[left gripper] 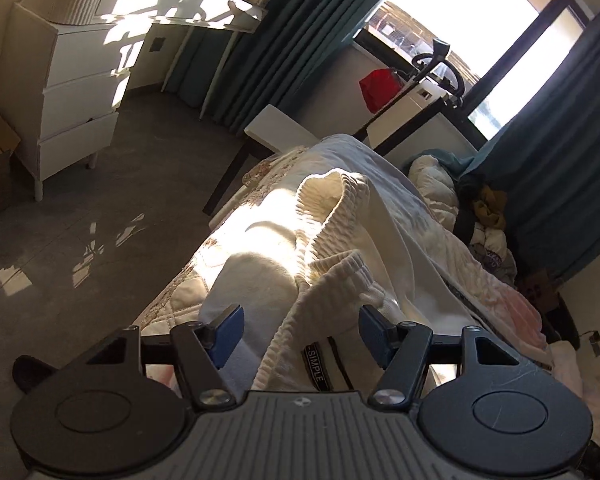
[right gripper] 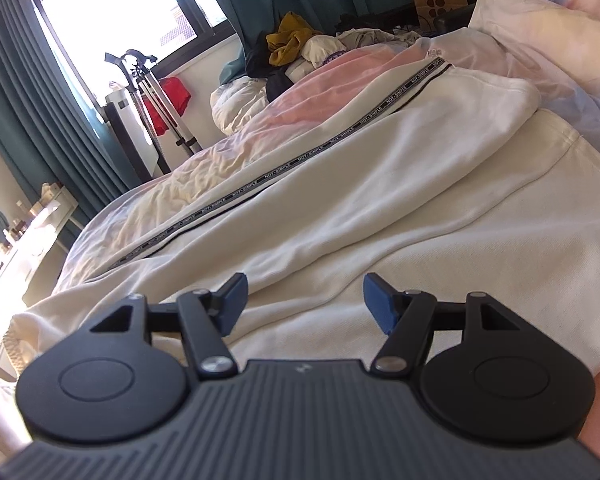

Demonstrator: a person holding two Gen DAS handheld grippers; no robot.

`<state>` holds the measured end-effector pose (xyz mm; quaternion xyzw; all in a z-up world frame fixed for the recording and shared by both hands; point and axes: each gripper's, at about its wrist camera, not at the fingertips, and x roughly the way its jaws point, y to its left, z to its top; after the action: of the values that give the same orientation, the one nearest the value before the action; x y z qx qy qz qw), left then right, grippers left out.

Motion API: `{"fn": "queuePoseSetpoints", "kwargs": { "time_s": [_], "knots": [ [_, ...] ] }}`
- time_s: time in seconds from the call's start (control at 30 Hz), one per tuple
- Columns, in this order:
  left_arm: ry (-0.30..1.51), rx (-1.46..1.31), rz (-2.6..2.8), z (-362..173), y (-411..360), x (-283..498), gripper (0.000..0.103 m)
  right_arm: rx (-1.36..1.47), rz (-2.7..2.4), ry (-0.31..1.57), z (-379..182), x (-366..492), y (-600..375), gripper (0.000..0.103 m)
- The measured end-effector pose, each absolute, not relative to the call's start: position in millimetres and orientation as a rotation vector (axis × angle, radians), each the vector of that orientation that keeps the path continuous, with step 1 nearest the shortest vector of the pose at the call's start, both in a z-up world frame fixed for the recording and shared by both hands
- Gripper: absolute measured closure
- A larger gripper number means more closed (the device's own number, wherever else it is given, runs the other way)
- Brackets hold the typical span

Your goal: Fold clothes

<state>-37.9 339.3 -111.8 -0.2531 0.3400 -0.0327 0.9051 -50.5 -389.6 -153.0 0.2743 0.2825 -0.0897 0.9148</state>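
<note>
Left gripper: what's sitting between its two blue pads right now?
In the left wrist view, the left gripper is open and the ribbed waistband of the cream trousers, with its printed tape, lies between the fingers, ungripped.

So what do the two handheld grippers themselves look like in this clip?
Both look identical. The left gripper and right gripper each have a grey ribbed body with a small pale logo, two round black discs at the sides, black linkage arms with silver screws, and blue finger pads. No cables or sleeves are visible.
</note>
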Motion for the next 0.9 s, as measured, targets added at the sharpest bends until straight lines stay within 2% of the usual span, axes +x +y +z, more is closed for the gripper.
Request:
{"fn": "queuePoseSetpoints", "kwargs": {
  "time_s": [0.27, 0.3, 0.33, 0.4, 0.5, 0.57, 0.77, 0.9],
  "knots": [
    [0.779, -0.333, -0.359, -121, 334, 2, 0.042, 0.686, -0.213, 0.634, -170, -47, -401, 0.035],
    [0.784, -0.319, -0.394, -123, 334, 5, 0.054, 0.679, -0.224, 0.637, -171, -45, -400, 0.035],
    [0.789, -0.305, -0.429, -125, 333, 9, 0.062, 0.668, -0.239, 0.638, -172, -43, -399, 0.035],
    [0.799, -0.276, -0.5, -128, 332, 16, 0.064, 0.65, -0.291, 0.636, -177, -38, -400, 0.035],
    [0.817, -0.207, -0.586, -128, 330, 22, 0.082, 0.647, -0.353, 0.651, -185, -27, -402, 0.035],
    [0.816, -0.158, -0.635, -121, 331, 17, 0.088, 0.629, -0.377, 0.673, -190, -20, -400, 0.035],
    [0.789, -0.24, -0.771, -96, 357, -32, 0.092, 0.439, -0.392, 0.744, -196, -5, -379, 0.035],
    [0.84, -0.342, -0.685, -134, 377, -77, 0.092, 0.41, -0.381, 0.757, -196, -9, -375, 0.036]
  ]
}}
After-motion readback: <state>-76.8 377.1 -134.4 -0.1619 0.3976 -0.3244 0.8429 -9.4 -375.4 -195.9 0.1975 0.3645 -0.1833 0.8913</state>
